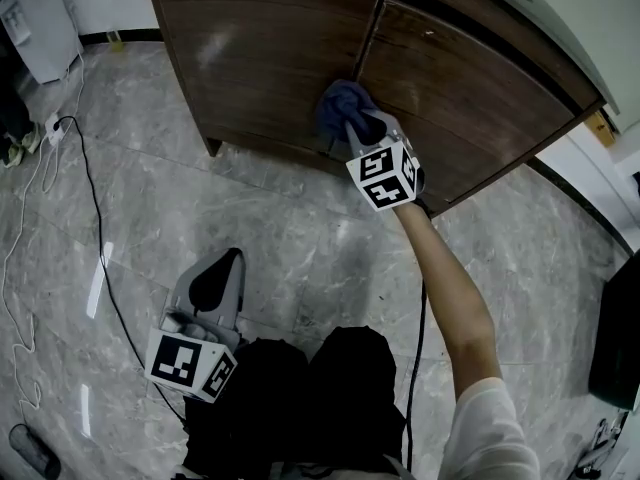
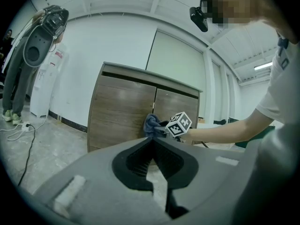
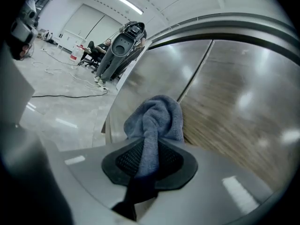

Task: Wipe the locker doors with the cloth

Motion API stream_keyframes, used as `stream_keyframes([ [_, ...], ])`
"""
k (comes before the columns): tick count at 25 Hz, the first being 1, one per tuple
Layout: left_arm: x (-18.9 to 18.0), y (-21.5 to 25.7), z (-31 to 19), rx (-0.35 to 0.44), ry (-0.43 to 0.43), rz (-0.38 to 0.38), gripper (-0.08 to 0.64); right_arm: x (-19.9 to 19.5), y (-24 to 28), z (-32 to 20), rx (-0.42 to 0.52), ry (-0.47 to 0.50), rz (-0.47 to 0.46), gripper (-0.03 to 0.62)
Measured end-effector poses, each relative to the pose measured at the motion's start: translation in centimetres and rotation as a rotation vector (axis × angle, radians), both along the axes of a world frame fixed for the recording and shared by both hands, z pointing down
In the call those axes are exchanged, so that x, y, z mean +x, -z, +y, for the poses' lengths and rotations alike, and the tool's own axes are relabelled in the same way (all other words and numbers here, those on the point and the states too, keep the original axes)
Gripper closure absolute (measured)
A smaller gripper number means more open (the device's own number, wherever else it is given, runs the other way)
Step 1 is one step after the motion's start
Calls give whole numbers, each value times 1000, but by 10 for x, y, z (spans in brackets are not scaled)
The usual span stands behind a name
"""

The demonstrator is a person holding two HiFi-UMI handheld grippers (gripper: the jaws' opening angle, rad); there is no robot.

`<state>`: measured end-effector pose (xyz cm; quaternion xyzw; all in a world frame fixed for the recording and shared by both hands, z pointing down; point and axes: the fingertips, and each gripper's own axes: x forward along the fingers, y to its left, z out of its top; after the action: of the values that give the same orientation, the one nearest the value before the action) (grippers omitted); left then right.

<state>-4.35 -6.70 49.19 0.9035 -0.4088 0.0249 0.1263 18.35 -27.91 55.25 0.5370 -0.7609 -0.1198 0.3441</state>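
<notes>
A blue-grey cloth (image 1: 340,108) is bunched against the brown wooden locker (image 1: 260,58), near the seam between its two doors. My right gripper (image 1: 355,128) is shut on the cloth (image 3: 154,121), which runs between its jaws and balls up against the door (image 3: 234,102). From the left gripper view the cloth (image 2: 151,124) and the right gripper's marker cube (image 2: 179,123) show against the locker (image 2: 122,111). My left gripper (image 1: 222,268) hangs low over the floor, well back from the locker, its jaws together with nothing between them (image 2: 151,146).
Black and white cables (image 1: 80,168) trail over the grey marble floor (image 1: 300,238) at the left. A white unit (image 1: 40,18) stands at the far left. The locker's foot (image 1: 213,146) rests on the floor. A person stands at the far left in the left gripper view (image 2: 11,78).
</notes>
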Motion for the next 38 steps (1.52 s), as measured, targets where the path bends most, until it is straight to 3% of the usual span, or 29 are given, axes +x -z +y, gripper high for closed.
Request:
stream_keyframes([
  [14, 0, 7, -2, 6, -7, 14, 560, -19, 112, -12, 147, 25, 6, 520],
  [29, -9, 12, 3, 17, 6, 38, 560, -41, 195, -28, 272, 28, -16, 518],
  [38, -23, 13, 3, 15, 30, 39, 560, -54, 192, -42, 297, -2, 4, 518],
])
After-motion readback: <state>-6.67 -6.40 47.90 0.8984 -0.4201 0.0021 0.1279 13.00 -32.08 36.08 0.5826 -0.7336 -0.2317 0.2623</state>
